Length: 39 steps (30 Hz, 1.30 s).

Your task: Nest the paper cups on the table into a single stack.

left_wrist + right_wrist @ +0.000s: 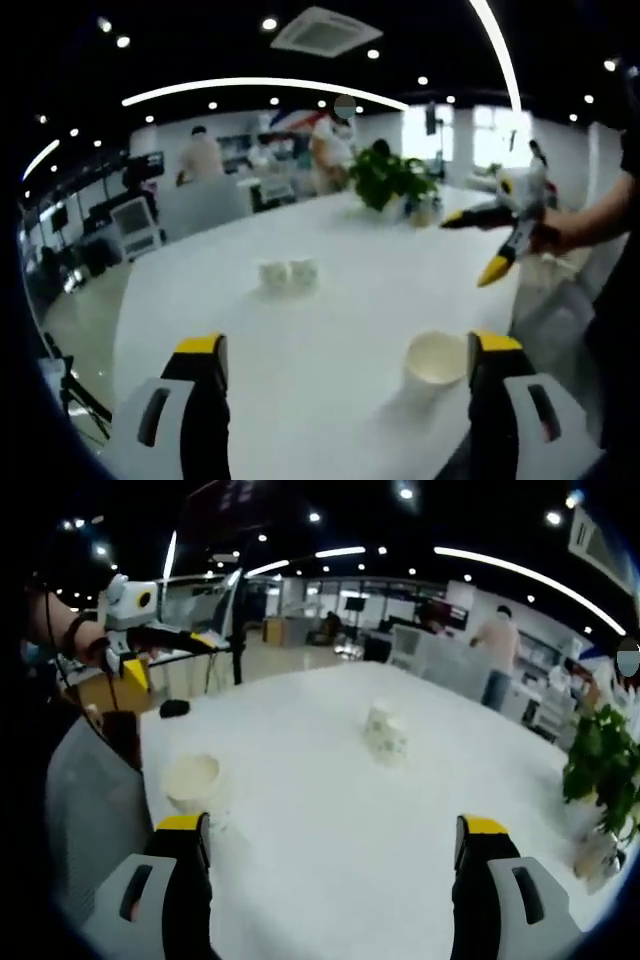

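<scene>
Three paper cups sit on the white table (330, 330) in the left gripper view. Your left gripper (345, 365) has its jaws spread wide with nothing between them. One cup (437, 362) stands upright, mouth up, just inside your right-hand jaw and close to the table's near edge. The pair of cups (288, 273) stands further out, ahead of the gap between the jaws and a little toward the left-hand one; the two are side by side and seem to touch. Bare tabletop lies between the jaws and that pair, so you have open room straight ahead. A potted plant (392, 180) stands at the far edge, beyond the right-hand jaw. Your right gripper (495, 240) comes in from the right, held by a hand (560, 232) above the table edge, jaws apart and holding nothing.

In the right gripper view, your right gripper (333, 845) is likewise wide open and holds nothing. The single cup (191, 778) stands upright just above your left-hand jaw, near the table's rounded edge, where a grey chair back (95, 800) sits close. The pair of cups (386, 734) stands ahead, between the jaws and nearer the right-hand one, with clear white surface all around. A small dark thing (174, 708) lies near the far-left edge. Your left gripper (170, 640) hovers off the table at upper left. The potted plant (603, 770) is off beyond the right-hand jaw. An office with ceiling lights and people standing lies behind.
</scene>
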Available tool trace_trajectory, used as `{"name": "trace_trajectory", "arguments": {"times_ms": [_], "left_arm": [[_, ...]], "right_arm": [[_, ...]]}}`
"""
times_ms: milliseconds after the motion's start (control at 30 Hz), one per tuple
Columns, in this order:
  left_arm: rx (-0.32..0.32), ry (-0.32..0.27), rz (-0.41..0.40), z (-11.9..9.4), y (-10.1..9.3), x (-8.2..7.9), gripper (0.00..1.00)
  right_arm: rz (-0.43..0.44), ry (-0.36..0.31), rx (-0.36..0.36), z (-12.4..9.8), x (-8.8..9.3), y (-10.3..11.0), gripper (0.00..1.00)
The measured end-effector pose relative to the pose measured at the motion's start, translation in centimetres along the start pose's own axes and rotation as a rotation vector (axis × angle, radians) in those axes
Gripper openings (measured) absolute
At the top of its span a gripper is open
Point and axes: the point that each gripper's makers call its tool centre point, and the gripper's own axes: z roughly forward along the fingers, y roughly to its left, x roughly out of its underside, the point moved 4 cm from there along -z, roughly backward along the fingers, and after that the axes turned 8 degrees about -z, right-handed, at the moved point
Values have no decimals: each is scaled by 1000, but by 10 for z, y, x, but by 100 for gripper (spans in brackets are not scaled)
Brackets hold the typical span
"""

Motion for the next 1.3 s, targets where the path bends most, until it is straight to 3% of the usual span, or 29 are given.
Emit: {"name": "trace_trajectory", "arguments": {"times_ms": [100,167,333,467,567,767,867,933,1033,1300], "left_arm": [[-3,-21,-27,0,1,-4,99],[11,-83,-98,1,2,-15,99],[4,-69,-57,6,7,-18,99],[21,-70,-29,8,9,-18,99],[22,-56,-51,10,16,-15,99],[12,-41,-5,11,20,-13,99],[18,1,10,15,22,-4,99],[27,-1,9,17,21,-5,99],[38,0,9,17,19,-4,99],[30,27,-5,15,25,6,99]], "right_arm": [[-8,5,-5,4,-2,-2,100],[6,3,-24,9,-2,-2,100],[36,3,-40,27,-6,-12,100],[5,-13,-27,47,-12,-29,100],[-7,9,-34,78,-14,-51,100],[-16,29,-15,134,-23,-90,100],[29,15,-17,163,-29,-108,100],[42,3,-13,180,-34,-119,100],[102,-47,-16,201,-42,-130,100],[117,21,-31,248,-25,-142,85]]}}
